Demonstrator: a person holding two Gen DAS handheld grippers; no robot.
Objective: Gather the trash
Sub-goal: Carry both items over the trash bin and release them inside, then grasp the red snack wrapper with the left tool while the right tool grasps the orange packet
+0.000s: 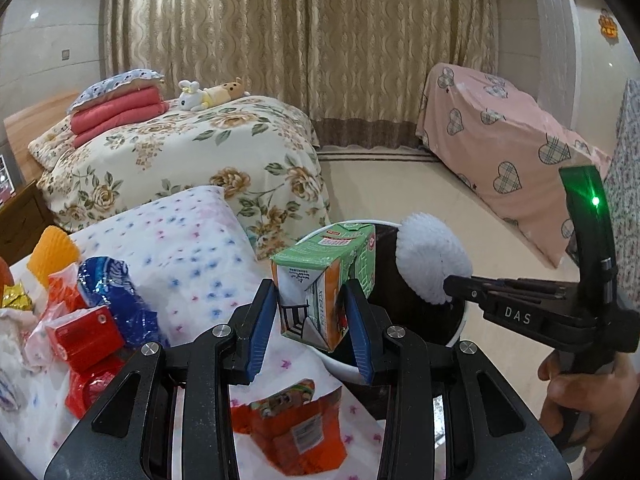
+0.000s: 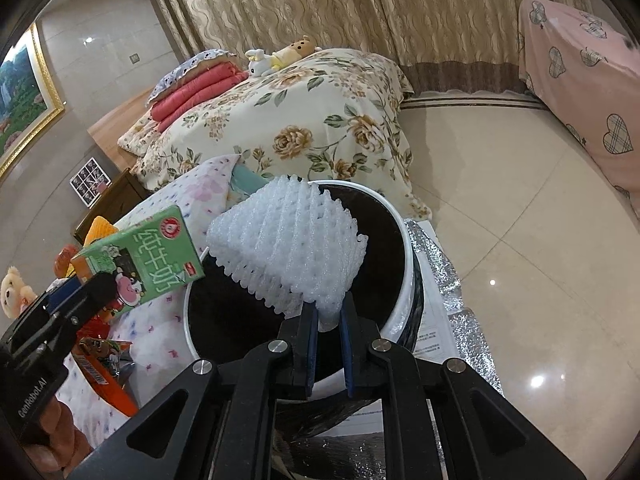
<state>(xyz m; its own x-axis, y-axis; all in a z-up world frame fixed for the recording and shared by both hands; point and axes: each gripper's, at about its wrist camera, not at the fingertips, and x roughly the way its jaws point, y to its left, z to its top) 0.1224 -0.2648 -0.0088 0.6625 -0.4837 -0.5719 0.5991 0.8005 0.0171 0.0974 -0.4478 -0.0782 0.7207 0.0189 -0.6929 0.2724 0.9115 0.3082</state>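
Gripping one milk carton [image 1: 325, 280] and one foam net [image 2: 288, 248] over one bin [image 2: 404, 240].

Tabletop [image 1: 192, 240]: white floral cloth, carrying red wrappers [image 1: 86, 336], blue bag [image 1: 116, 300], orange packet [image 1: 296, 432].
Floor [image 2: 520, 208]: glossy tiles.

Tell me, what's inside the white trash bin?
The white trash bin has a black bag lining it. No trash shows inside, but the white foam net held by the right tool covers part, and the bottom is too dark to see.
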